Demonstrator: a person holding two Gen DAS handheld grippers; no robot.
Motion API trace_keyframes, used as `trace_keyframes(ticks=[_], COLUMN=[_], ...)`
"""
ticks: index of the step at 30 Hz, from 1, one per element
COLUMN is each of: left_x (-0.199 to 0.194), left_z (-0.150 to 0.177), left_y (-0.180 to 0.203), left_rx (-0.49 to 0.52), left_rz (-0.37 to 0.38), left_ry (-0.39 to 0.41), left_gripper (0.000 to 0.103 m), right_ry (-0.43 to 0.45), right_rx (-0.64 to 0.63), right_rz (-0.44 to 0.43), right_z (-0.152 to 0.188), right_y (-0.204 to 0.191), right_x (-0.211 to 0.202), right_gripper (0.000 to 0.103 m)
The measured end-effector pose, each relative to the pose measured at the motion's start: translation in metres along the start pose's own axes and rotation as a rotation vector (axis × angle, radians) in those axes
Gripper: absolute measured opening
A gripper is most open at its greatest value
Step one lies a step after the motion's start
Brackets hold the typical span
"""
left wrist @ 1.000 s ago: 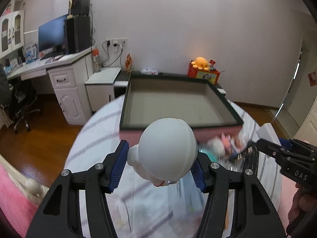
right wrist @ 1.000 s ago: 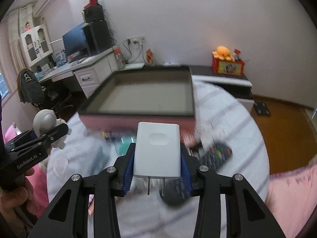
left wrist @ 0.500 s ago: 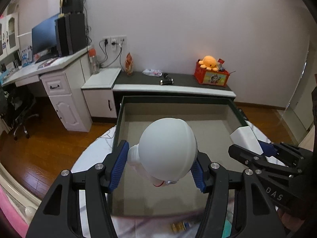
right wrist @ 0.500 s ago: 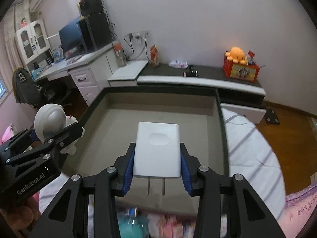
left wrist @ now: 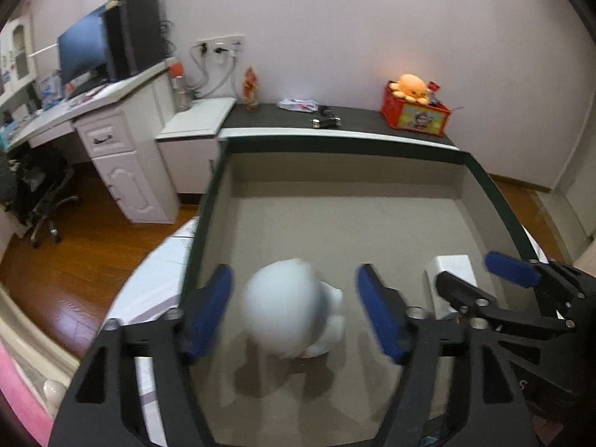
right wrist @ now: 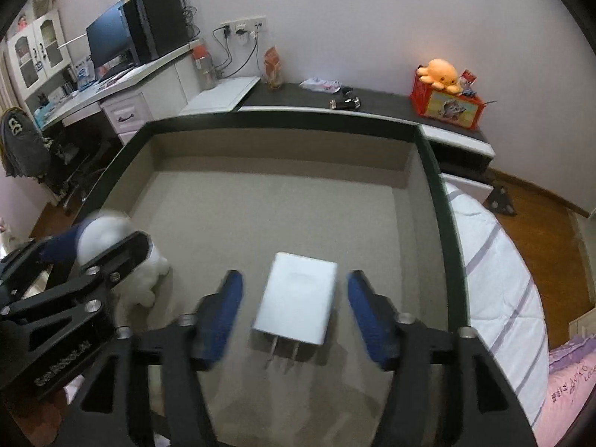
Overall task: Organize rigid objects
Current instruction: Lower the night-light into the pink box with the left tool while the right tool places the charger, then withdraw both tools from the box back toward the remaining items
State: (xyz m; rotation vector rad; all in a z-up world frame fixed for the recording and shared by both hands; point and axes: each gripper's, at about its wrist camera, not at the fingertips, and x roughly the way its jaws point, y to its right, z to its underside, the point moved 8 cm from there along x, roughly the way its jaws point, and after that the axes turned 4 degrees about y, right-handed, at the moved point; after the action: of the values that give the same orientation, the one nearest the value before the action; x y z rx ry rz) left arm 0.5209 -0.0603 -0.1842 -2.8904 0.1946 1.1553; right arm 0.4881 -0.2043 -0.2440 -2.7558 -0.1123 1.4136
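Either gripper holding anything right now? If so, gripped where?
Nothing held. Left gripper is open around the white figurine; right gripper is open around the white charger, inside the box.

White figurine is showing blurred against the beige floor of the box; the box rim is reading dark green. White charger is lying near the box's near edge, its two prongs silver. Left gripper and right gripper are showing black bodies with blue pads. Cloth past the box's right edge is showing white with pale purple stripes. Plush octopus is glowing orange on a red crate. Floor is reading brown wood.
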Motion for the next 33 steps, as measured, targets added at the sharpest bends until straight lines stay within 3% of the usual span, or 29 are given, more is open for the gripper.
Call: trace_keyframes(ticks=[2, 3, 5, 8, 16, 27, 33], left_x=[-0.011, -0.016, -0.033, -0.059, -0.135, -0.217, -0.242], left_z=[-0.003, -0.004, -0.007, -0.01, 0.006, 0.072, 0.108], left_y=[-0.006, -0.009, -0.013, -0.016, -0.024, -0.006, -0.001], left_rx=[-0.018, -0.022, -0.022, -0.012, -0.057, -0.034, -0.049], left_rz=[-0.003, -0.01, -0.031, -0.06, -0.021, -0.037, -0.022], left_ry=[0.03, 0.041, 0.078, 0.123, 0.205, 0.234, 0.221], left_gripper=[0.093, 0.1, 0.103, 0.103, 0.103, 0.103, 0.103], right_ry=[0.013, 0.022, 0.049, 0.088, 0.171, 0.242, 0.259], right_rx=[0.01, 0.016, 0.004, 0.005, 0.071, 0.086, 0.09], right_rz=[0.027, 0.03, 0.03, 0.046, 0.019, -0.029, -0.044], right_z=[-0.002, -0.003, -0.005, -0.007, 0.009, 0.069, 0.108], right_y=[0.005, 0.007, 0.006, 0.006, 0.005, -0.008, -0.014], right_x=[-0.005, -0.007, -0.018, -0.038, -0.108, -0.19, -0.224], right_gripper=[0.08, 0.083, 0.083, 0.084, 0.089, 0.089, 0.089])
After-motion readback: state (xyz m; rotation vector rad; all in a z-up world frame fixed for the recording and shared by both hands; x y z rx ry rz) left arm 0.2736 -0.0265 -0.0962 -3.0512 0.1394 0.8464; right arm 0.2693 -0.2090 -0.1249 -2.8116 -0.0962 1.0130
